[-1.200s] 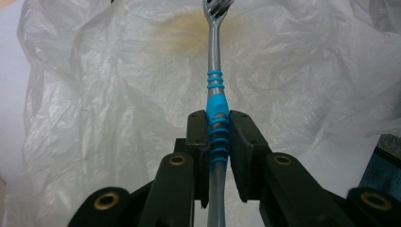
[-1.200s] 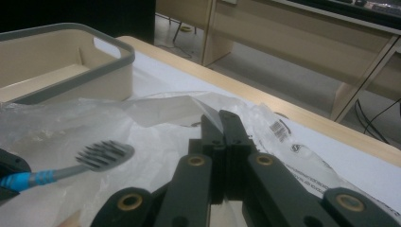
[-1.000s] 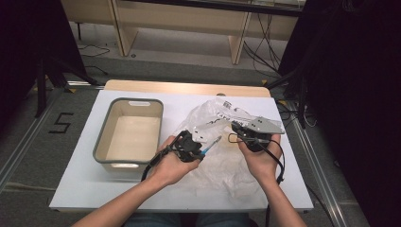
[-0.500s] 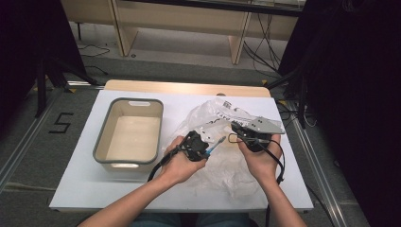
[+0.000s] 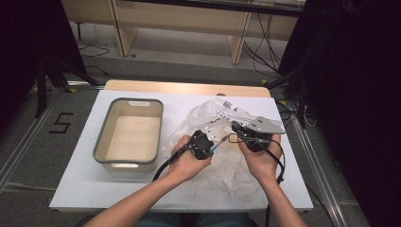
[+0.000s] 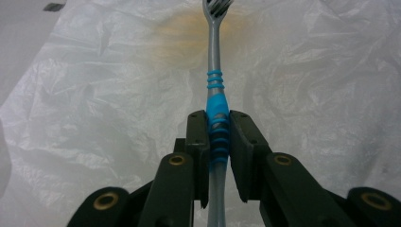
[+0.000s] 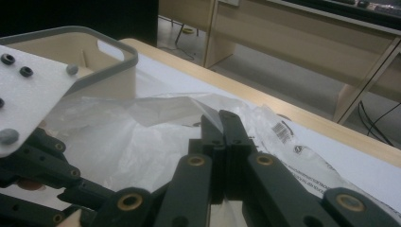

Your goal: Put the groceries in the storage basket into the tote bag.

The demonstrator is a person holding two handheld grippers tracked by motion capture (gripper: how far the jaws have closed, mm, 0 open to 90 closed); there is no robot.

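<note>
A toothbrush (image 5: 219, 144) with a grey and blue handle (image 6: 215, 90) is clamped by its ribbed grip in my left gripper (image 6: 218, 124), bristle head pointing away over the crumpled clear plastic bag (image 6: 94, 118). In the high view my left gripper (image 5: 210, 147) sits at the bag's (image 5: 213, 118) middle, with the brush tip almost at my right gripper (image 5: 238, 133). My right gripper (image 7: 221, 118) has its jaws pressed together on a raised flap of the bag (image 7: 142, 137), holding the film up off the table.
A beige bin with a grey rim (image 5: 100, 142) stands empty at the left of the white table (image 5: 94, 189); its rim (image 7: 94, 35) is also in the right gripper view. Something yellowish (image 6: 189, 33) shows faintly through the bag. A wooden desk lies beyond.
My left hand has carried the toothbrush a little to the right and lower, bringing its head closer to the right gripper. The right hand has stayed put.
</note>
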